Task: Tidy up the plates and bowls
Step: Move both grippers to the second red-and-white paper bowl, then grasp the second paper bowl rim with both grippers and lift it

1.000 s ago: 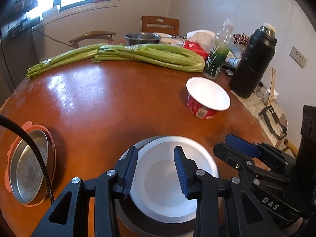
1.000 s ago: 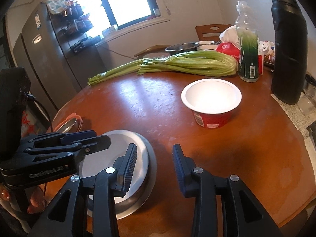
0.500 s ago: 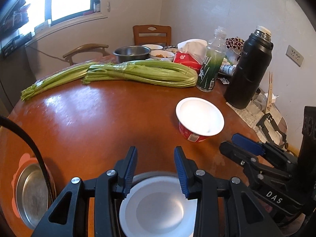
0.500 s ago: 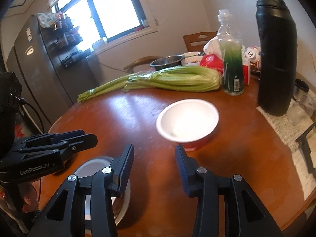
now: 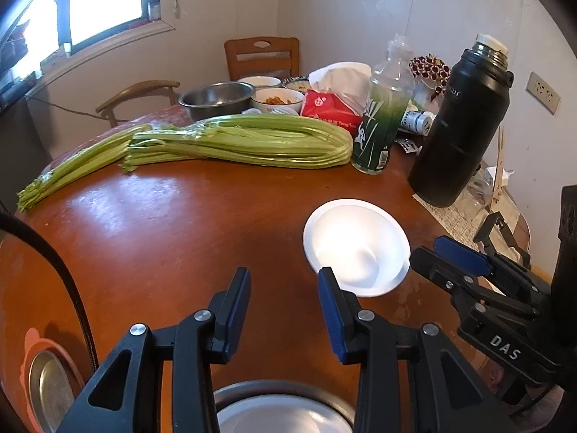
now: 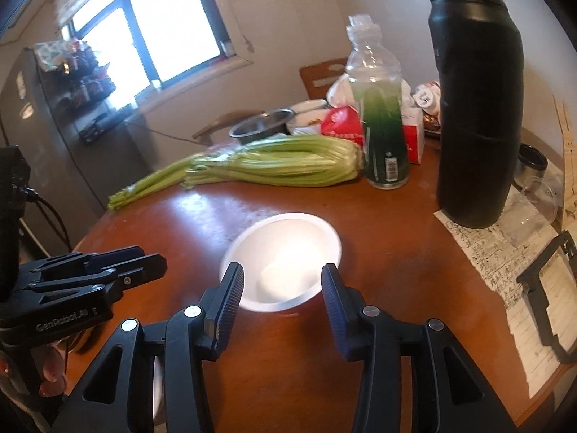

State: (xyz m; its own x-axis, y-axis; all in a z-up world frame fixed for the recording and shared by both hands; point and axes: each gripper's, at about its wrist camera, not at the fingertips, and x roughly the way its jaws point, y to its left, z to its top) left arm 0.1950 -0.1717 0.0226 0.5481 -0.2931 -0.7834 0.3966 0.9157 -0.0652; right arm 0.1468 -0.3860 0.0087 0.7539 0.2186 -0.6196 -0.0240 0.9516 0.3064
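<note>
A white bowl point(image 5: 357, 245) with a red side stands on the round brown table point(image 5: 162, 238). My right gripper point(image 6: 281, 296) points at this bowl point(image 6: 281, 252) from just short of its near rim; its jaws are opening and nothing sits between the pads. My left gripper point(image 5: 285, 303) hovers over bare table left of the bowl, its fingers apart and holding nothing. A white plate point(image 5: 281, 416) lies stacked on a grey metal plate point(image 5: 274, 388) at the bottom edge of the left wrist view. At the table's left edge, another metal plate point(image 5: 47, 386) rests on an orange tray.
Celery stalks point(image 5: 238, 144) lie across the far half of the table. Behind them are a steel bowl point(image 5: 216, 97), small dishes and a red tissue box point(image 5: 331, 108). A green bottle point(image 6: 384, 137) and a tall black flask point(image 6: 476, 108) stand right of the bowl, beside printed paper point(image 6: 505, 263).
Both grippers have moved forward across the table from the stacked plates toward the white bowl. The plates have slid to the bottom of the left view. The right jaws have spread wider.
</note>
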